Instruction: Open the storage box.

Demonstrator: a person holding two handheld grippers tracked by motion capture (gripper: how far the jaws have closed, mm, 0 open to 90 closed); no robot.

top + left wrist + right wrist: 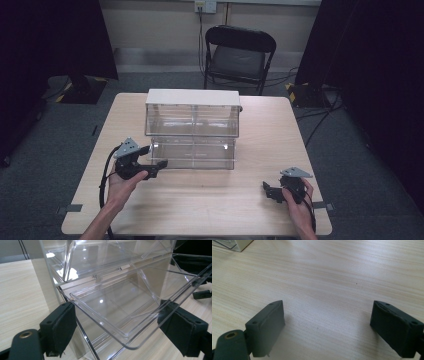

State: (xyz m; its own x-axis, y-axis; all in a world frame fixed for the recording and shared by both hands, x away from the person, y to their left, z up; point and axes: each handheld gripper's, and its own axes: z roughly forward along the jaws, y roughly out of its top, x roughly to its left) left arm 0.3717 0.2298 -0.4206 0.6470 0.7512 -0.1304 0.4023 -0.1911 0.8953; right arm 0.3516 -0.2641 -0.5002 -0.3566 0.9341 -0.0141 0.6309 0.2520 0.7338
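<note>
A clear plastic drawer unit (192, 112) with a white top stands at the middle of the wooden table (270, 130). Its lower drawer (195, 155) is pulled out toward me. My left gripper (156, 157) is at that drawer's front left corner. In the left gripper view the jaws of the left gripper (117, 317) stand wide apart, and the drawer's clear front rim (130, 345) runs across the gap between them. The drawer (112, 302) looks empty. My right gripper (267, 192) rests low near the table's front right, its jaws open over bare wood (327, 315).
A black folding chair (239, 55) stands beyond the table's far edge. Cables lie on the grey floor at the right. Black curtains hang on both sides. A corner of the drawer unit (234, 245) shows at the top left of the right gripper view.
</note>
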